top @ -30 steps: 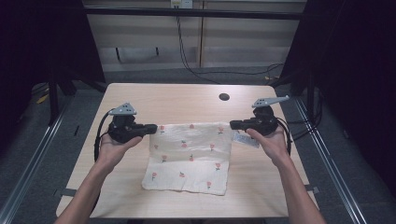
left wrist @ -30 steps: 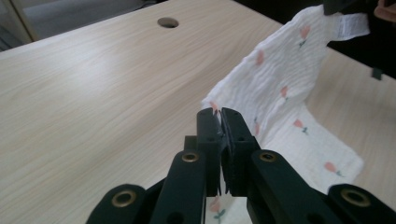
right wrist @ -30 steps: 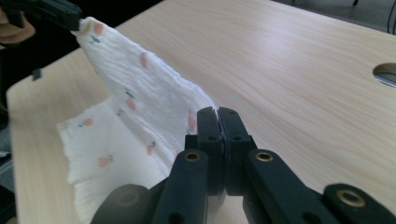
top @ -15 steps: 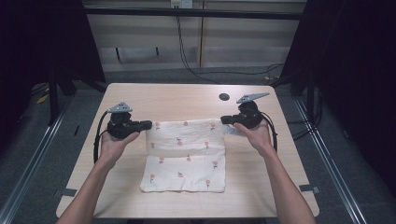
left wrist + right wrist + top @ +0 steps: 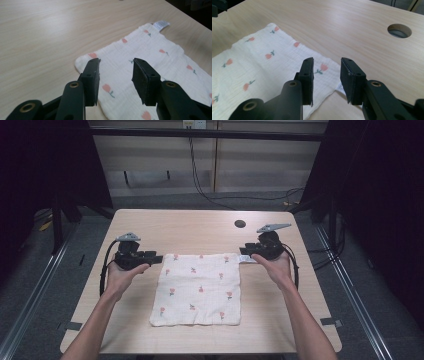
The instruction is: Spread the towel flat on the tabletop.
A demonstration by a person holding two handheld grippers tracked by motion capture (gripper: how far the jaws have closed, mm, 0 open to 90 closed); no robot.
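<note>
Cloth [image 5: 197, 290], white with small red flowers: lay spread flat on the tabletop [image 5: 200, 227], near edge toward the person, far edge running between the two hands. Gripped by neither tool. Left gripper [image 5: 155, 259] at the far left corner, right gripper [image 5: 245, 254] at the far right corner. Both sets of jaws stood parted, had just been opening, and pinched nothing; the corners lay loose on the wood beneath them.

Judged to be the release after laying the cloth out. Next move probably called for lifting both tools clear without dragging the corners, or for closing again on fresh edges to start a fold.

Seen whole as a near-square from the high view. Brought out closer in the left gripper view: the weave, and a small white label [image 5: 161, 25] at the opposite far corner. Placed by the right gripper view just below its own jaws: that same label [image 5: 340, 87]. Farther off, a round hole [image 5: 399, 30] in the wood.
</note>
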